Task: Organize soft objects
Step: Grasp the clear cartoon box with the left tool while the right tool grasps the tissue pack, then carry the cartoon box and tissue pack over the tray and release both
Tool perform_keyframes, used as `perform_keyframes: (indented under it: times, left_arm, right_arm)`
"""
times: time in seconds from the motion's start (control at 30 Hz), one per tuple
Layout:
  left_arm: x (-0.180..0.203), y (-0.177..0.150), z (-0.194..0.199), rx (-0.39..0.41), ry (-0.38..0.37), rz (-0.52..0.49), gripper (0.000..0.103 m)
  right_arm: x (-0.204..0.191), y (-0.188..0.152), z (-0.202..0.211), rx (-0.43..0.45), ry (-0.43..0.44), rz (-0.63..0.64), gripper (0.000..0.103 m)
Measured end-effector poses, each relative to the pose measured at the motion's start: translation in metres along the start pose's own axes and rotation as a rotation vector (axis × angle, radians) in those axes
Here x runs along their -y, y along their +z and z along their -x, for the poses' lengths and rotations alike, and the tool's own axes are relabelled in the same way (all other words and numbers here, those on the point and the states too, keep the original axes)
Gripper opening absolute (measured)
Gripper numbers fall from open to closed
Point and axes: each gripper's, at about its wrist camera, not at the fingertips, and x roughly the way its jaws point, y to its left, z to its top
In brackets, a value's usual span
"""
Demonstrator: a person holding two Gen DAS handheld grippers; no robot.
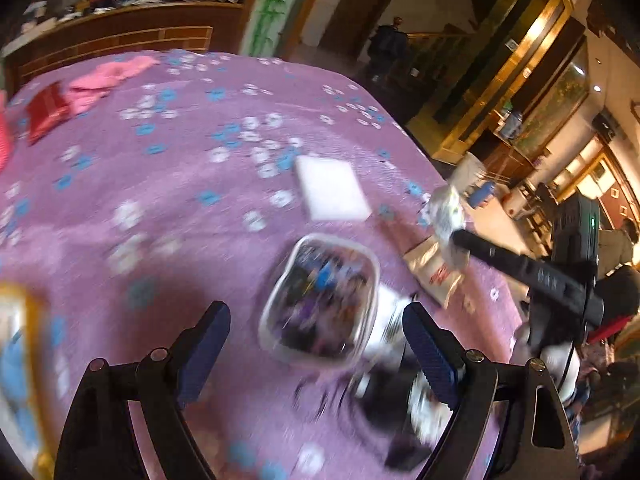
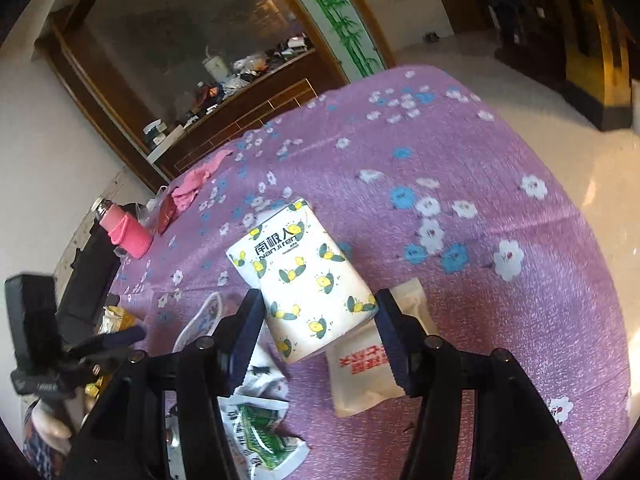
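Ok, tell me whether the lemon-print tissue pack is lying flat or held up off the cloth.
Held up. The tissue pack sits tilted between the right tongs, its near end above the beige pouch and the purple cloth.

Purple floral tablecloth (image 2: 480, 152), cluttered dark wooden sideboard (image 2: 224, 120), bamboo-painted pillar (image 2: 340, 12), glossy pale floor (image 2: 580, 120).

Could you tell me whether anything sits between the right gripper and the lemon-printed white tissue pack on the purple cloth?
Nothing visible does. The right gripper already straddles the near end of the lemon-printed white tissue pack, one finger on each side. A beige pouch lies partly under the pack's near right corner, not in the way.
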Motion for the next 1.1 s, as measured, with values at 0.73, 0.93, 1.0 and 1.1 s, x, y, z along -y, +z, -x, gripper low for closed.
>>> perform_keyframes:
  times: [0.73,0.93,1.0,1.1]
  left_arm:
    - [0.017,-0.004,0.000,0.054,0.082,-0.149,0.083]
    - [-0.007,-0.027,0.085,0.179,0.077,-0.048,0.084]
    - [-0.019,-0.038,0.114,0.226,0.076,0.001,0.084]
    - [-0.045,-0.063,0.162,0.294,0.095,0.074,0.084]
  right_arm:
    - [0.012,-0.008,-0.007,-0.003,0.040,-0.042,0.056]
    - [0.010,-0.008,-0.004,0.019,0.034,-0.040,0.056]
    - [0.009,-0.009,-0.003,0.029,0.029,-0.036,0.056]
    - [0.003,-0.009,0.000,0.042,0.028,-0.015,0.056]
